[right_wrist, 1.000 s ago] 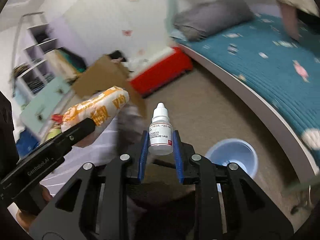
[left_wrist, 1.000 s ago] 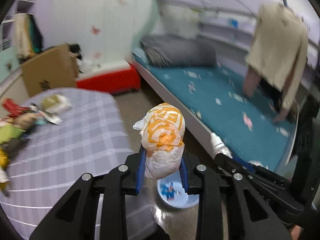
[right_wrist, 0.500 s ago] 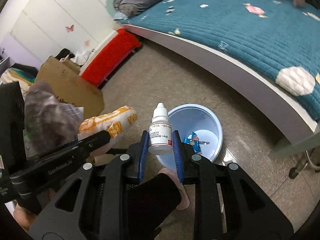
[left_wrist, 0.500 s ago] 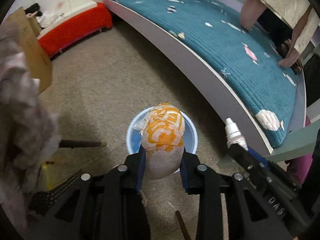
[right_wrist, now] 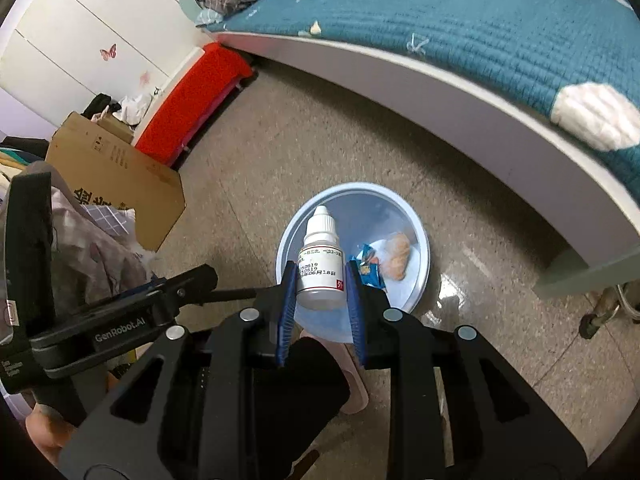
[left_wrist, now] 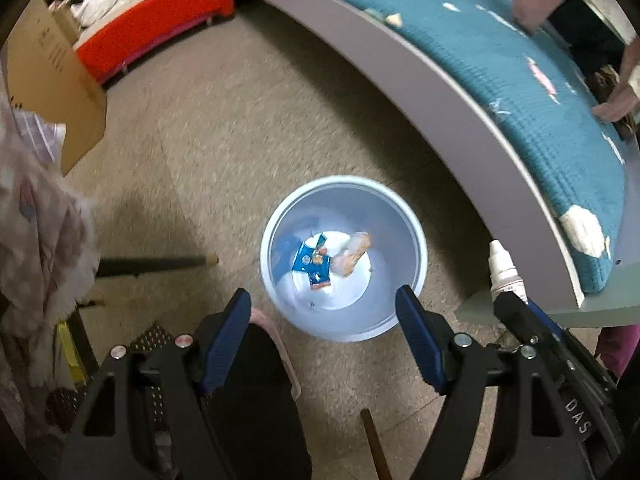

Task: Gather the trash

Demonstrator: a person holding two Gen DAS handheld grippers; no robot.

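A pale blue bin (left_wrist: 416,240) stands on the floor beside the bed. Inside it lie the orange-and-white wrapper (left_wrist: 353,254) and a blue snack packet (left_wrist: 314,266). My left gripper (left_wrist: 323,300) hangs right over the bin, its jaws opening, with nothing between them. In the right wrist view the same bin (right_wrist: 422,264) shows the wrapper (right_wrist: 396,261) on its bottom. My right gripper (right_wrist: 320,280) is shut on a small white dropper bottle (right_wrist: 320,270), held upright over the bin's near rim. That bottle (left_wrist: 505,270) also shows at the right of the left wrist view.
A bed with a teal quilt (right_wrist: 480,28) curves along the right. A cardboard box (right_wrist: 116,176) and a red bench (right_wrist: 192,108) stand to the left, with rumpled cloth (left_wrist: 40,232) near the box. A person's pink slipper (right_wrist: 352,380) rests just before the bin.
Both grippers came down from the table toward the bin. My left gripper opened and the orange wrapper dropped into the bin. The right gripper kept its hold on the bottle.
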